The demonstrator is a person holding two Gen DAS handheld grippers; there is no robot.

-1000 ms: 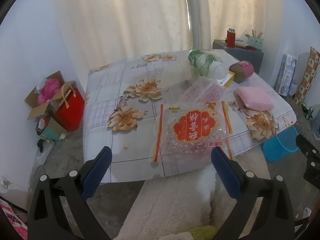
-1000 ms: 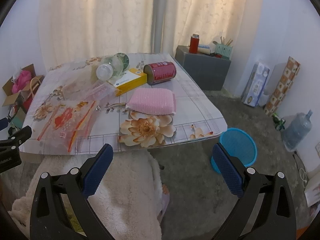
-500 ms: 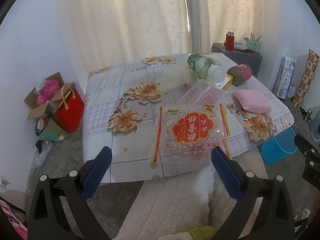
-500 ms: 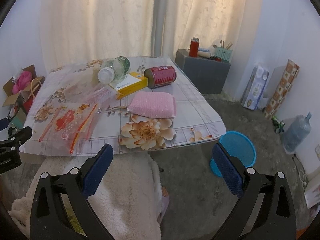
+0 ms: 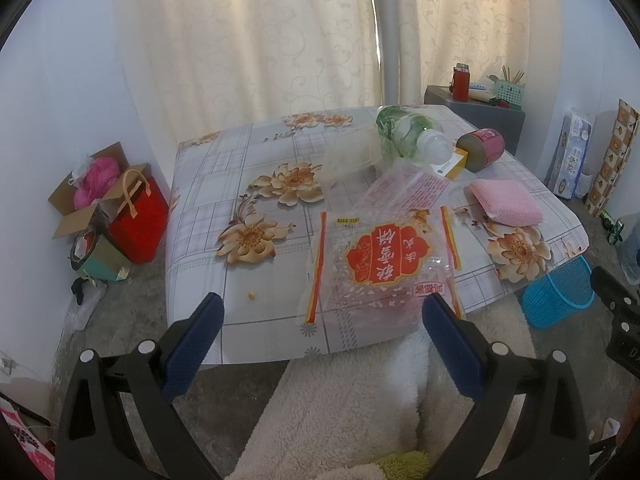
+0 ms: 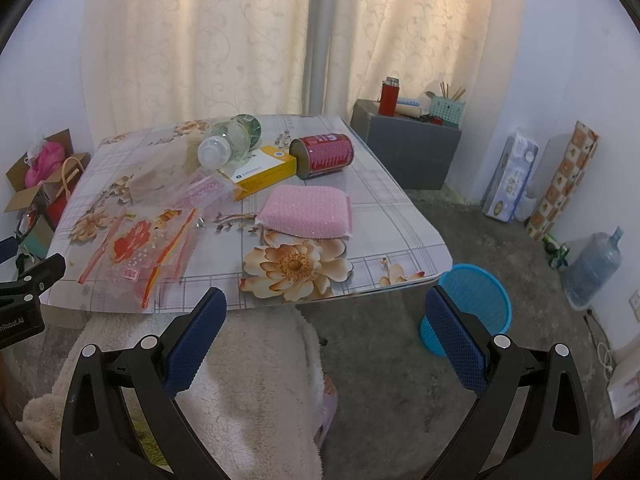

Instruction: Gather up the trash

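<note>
A low table with a flowered cloth (image 5: 208,184) (image 6: 380,200) holds the trash. A clear wrapper with a red label (image 5: 384,260) (image 6: 132,252) lies near the front edge. Behind it lie a second clear wrapper (image 5: 408,188), a plastic bottle (image 5: 408,136) (image 6: 228,144), a yellow box (image 6: 260,172), a red can (image 5: 482,148) (image 6: 322,156) and a pink sponge (image 5: 506,202) (image 6: 308,216). A blue basket (image 5: 556,292) (image 6: 468,308) stands on the floor by the table's right corner. My left gripper (image 5: 320,344) is open in front of the red wrapper. My right gripper (image 6: 326,344) is open, short of the table.
A fluffy white rug or cushion (image 5: 344,400) (image 6: 248,380) lies under both grippers. A red bag (image 5: 138,216) and cardboard box (image 5: 80,200) stand left of the table. A grey cabinet (image 6: 408,152), a tissue pack (image 6: 508,176) and a water jug (image 6: 592,268) stand to the right.
Both grippers have drawn back and risen slightly, so the table looks a little farther away. Nothing on the table has moved. Both stay open.
</note>
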